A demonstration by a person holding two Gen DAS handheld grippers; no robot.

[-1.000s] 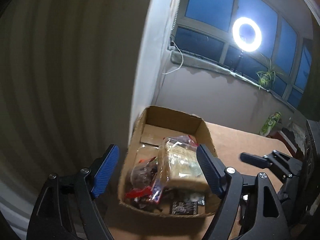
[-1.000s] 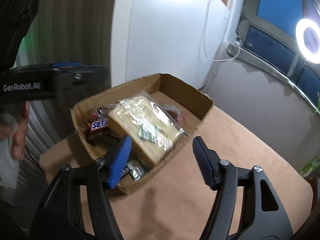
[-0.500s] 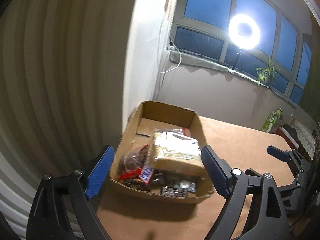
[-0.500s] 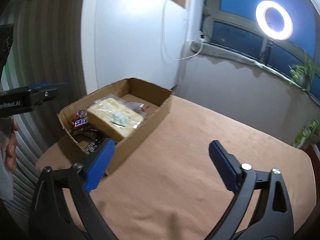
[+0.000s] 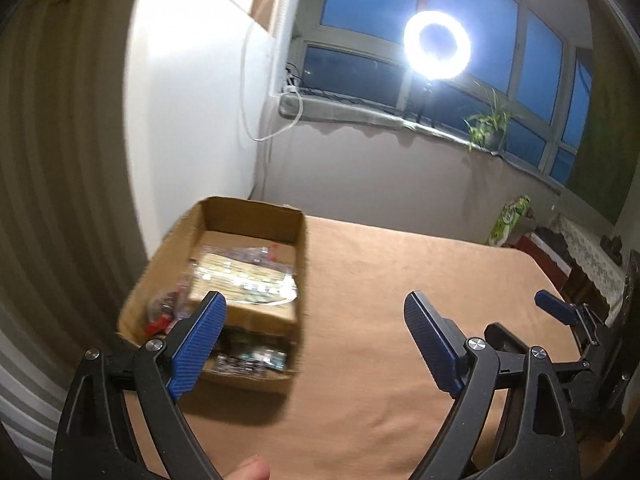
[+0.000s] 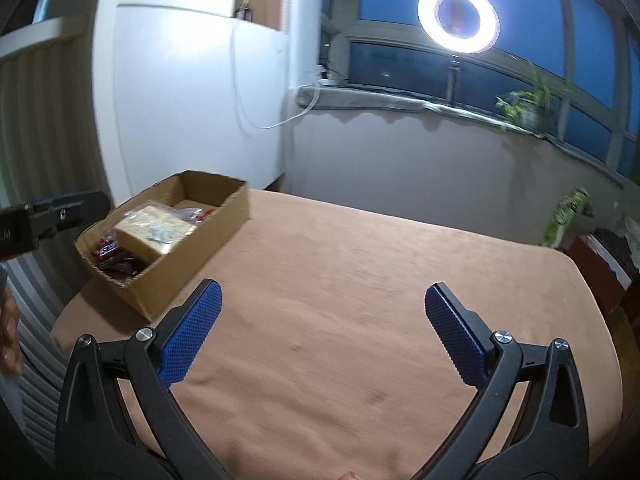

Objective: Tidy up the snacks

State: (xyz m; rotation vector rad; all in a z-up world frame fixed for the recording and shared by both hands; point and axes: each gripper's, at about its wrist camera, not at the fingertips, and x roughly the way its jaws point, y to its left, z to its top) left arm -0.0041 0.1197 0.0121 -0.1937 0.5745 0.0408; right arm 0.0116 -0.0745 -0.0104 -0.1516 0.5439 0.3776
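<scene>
Left wrist view: the left gripper (image 5: 315, 314) hangs over the tan table (image 5: 400, 320) with its blue pads spread wide and nothing between them. The cardboard box (image 5: 224, 216) sits at the table's far left corner, just past the left pad. Inside it, a big clear-wrapped snack pack (image 5: 244, 280) lies on top of smaller dark and red packets (image 5: 160, 312). The right gripper (image 5: 560, 312) shows at the right edge.

In the right wrist view, the right gripper (image 6: 322, 332) has its jaws opening, already very wide, holding nothing, above bare table (image 6: 360, 280). The box (image 6: 192, 256) lies far left, well apart from it. A ring light (image 6: 458, 18) glows at the window, with a potted plant (image 6: 524, 108) on the sill.
</scene>
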